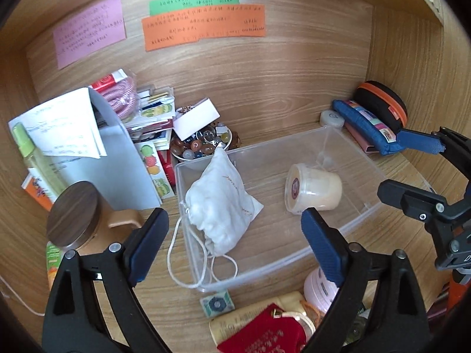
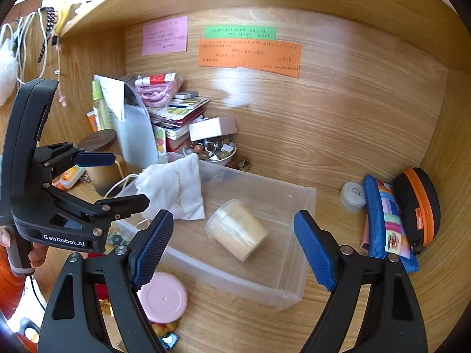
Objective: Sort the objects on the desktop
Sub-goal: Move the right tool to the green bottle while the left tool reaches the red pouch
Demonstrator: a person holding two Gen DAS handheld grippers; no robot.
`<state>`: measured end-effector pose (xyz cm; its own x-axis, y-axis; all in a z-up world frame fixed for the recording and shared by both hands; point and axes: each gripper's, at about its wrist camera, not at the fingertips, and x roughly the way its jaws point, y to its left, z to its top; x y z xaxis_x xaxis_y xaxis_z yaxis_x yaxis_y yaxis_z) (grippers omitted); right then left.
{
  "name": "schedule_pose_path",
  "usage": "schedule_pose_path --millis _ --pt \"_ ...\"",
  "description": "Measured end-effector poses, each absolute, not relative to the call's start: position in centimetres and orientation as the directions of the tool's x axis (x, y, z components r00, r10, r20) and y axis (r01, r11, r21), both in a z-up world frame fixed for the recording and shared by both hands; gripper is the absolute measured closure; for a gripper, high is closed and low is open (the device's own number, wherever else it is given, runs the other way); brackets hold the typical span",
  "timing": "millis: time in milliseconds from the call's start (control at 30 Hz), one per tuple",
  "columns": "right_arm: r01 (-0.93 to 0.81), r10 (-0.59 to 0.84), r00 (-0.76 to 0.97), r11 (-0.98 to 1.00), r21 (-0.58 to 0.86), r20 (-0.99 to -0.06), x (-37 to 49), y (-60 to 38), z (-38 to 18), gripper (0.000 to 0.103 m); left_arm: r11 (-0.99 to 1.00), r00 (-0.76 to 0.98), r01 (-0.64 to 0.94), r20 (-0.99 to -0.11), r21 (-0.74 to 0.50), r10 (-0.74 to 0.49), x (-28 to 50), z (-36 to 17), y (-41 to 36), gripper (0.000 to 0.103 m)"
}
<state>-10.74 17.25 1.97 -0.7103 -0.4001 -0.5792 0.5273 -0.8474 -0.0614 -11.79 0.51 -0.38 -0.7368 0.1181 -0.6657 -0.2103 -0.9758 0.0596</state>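
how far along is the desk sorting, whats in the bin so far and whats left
Done: white drawstring pouch and lidded cup lie in the clear bin. In hand: nothing; left gripper and right gripper are open. Left: pink jar, red pouch and other clutter outside.

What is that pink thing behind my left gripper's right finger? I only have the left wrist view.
Observer: A pink jar with its round lid on, standing on the desk in front of the bin.
Operator: Is the right gripper holding anything?
Observer: No. The right gripper is open and empty; the cup lies on its side in the bin beyond it.
Operator: Anything on the left side wall?
Observer: Yes, pale cords and a string of dark beads hang there by the shelf's end.
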Motion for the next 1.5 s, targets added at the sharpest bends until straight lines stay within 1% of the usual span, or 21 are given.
schedule_pose_path --millis 333,467,533,800,1033,1267,1500 --pt "0.538 -0.426 -0.714 -0.842 -0.046 -0.555 -7.5 18.0 2.1 0.020 -0.979 -0.767 -0.190 -0.634 0.074 0.101 -7.9 0.5 0.5 0.010" --pt "0.543 -0.438 -0.714 -0.839 -0.037 -0.546 -6.0 18.4 2.1 0.019 -0.982 -0.780 -0.179 -0.618 0.068 0.100 -6.3 0.9 0.0 0.005" --pt "0.543 -0.442 -0.715 -0.839 -0.032 -0.542 -5.3 18.6 2.0 0.016 -0.983 -0.787 -0.172 -0.610 0.064 0.097 -5.4 1.0 -0.2 0.005" --pt "0.543 -0.448 -0.710 -0.840 -0.016 -0.543 -2.8 19.2 1.1 0.016 -0.986 -0.792 -0.162 -0.602 0.047 0.101 -2.8 0.4 -1.5 0.004" --pt "0.554 -0.450 -0.681 -0.833 -0.004 -0.578 -1.5 19.3 -1.1 0.016 -0.986 -0.759 -0.162 -0.642 0.031 0.105 -1.5 -2.0 -2.0 0.004" --pt "0.576 -0.457 -0.629 -0.818 0.018 -0.629 -0.7 18.9 -4.0 0.016 -0.986 -0.702 -0.165 -0.699 -0.025 0.135 -0.9 -5.3 -1.8 0.004" --pt "0.597 -0.446 -0.589 -0.802 0.008 -0.674 -0.3 18.1 -7.0 0.016 -0.981 -0.641 -0.180 -0.748 -0.075 0.175 -0.8 -8.1 -0.9 0.004"
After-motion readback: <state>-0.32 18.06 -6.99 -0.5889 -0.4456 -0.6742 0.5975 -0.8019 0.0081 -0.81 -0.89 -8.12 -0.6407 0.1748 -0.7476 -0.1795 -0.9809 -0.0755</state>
